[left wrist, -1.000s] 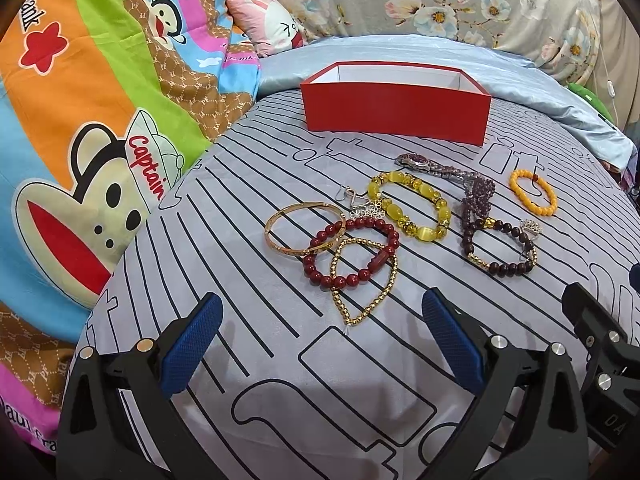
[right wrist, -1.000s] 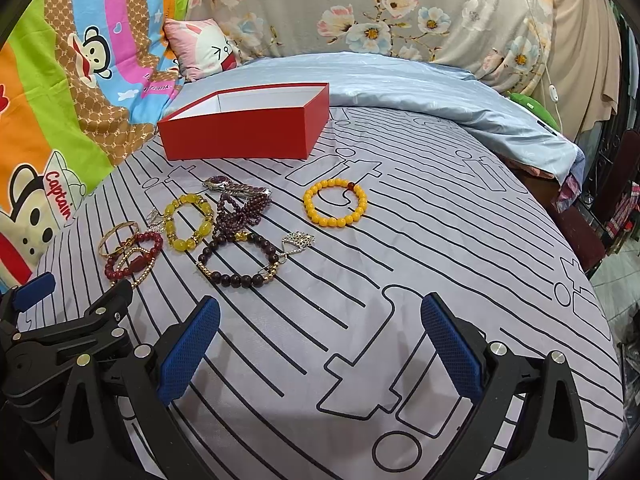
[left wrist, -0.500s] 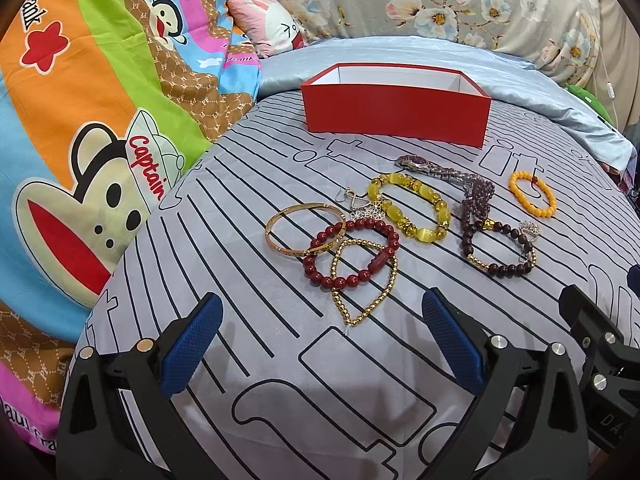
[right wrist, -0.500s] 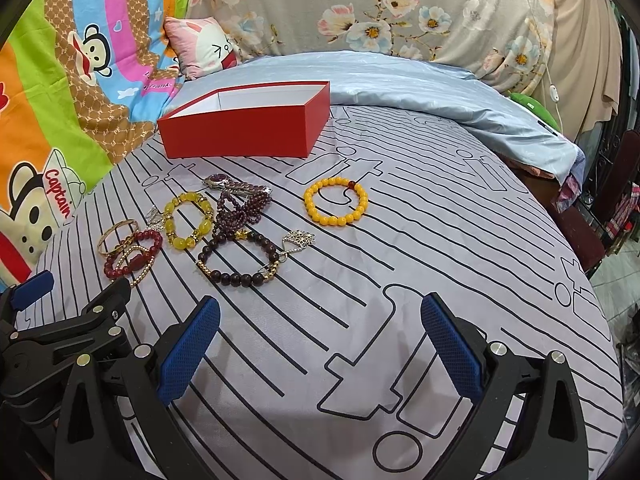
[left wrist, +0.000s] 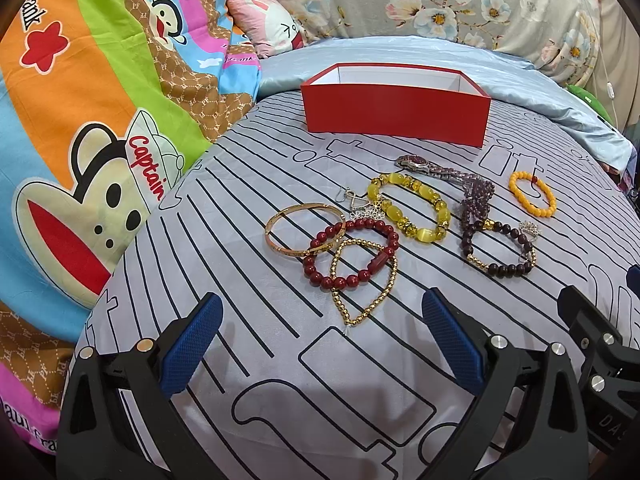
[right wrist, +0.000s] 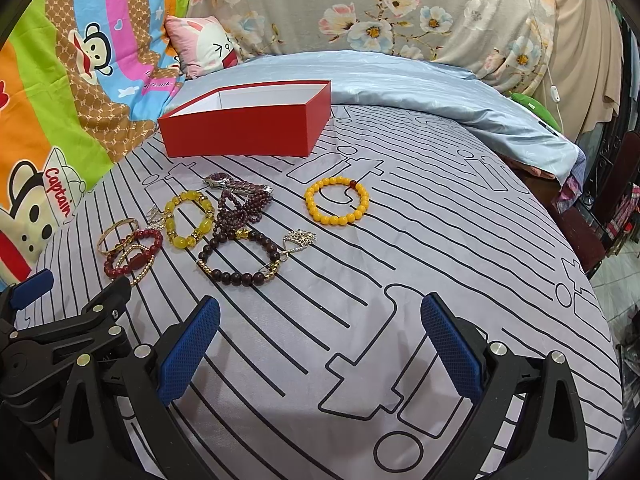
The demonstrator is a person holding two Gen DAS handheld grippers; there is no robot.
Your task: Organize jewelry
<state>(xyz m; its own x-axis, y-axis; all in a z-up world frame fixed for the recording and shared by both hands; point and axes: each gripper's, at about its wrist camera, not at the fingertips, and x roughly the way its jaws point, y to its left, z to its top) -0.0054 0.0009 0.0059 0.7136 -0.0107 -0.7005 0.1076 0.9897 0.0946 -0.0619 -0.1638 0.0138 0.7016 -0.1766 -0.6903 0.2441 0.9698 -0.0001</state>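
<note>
An open red box (left wrist: 396, 116) with a white inside stands at the far side of the grey striped sheet (left wrist: 240, 208); it also shows in the right wrist view (right wrist: 244, 130). Jewelry lies in front of it: a gold bangle (left wrist: 280, 244), a dark red bead bracelet (left wrist: 384, 232), a gold bead chain (left wrist: 376, 304), a yellow stone bracelet (left wrist: 432, 194), a watch (left wrist: 416, 163), purple beads (left wrist: 478, 196), a brown bead bracelet (left wrist: 506, 270) and an orange bead bracelet (right wrist: 320, 212). My left gripper (left wrist: 320, 344) is open and empty, short of the gold chain. My right gripper (right wrist: 320, 344) is open and empty, nearer than the brown bracelet (right wrist: 236, 278).
A cartoon monkey blanket (left wrist: 80, 140) rises on the left. A pink pillow (left wrist: 272, 28) and a light blue quilt (right wrist: 420, 84) lie behind the box. The sheet drops off at the right edge (right wrist: 592, 280) toward the floor.
The left wrist view has shifted slightly, so the jewelry sits a little further left and nearer. Both grippers stay open and empty.
</note>
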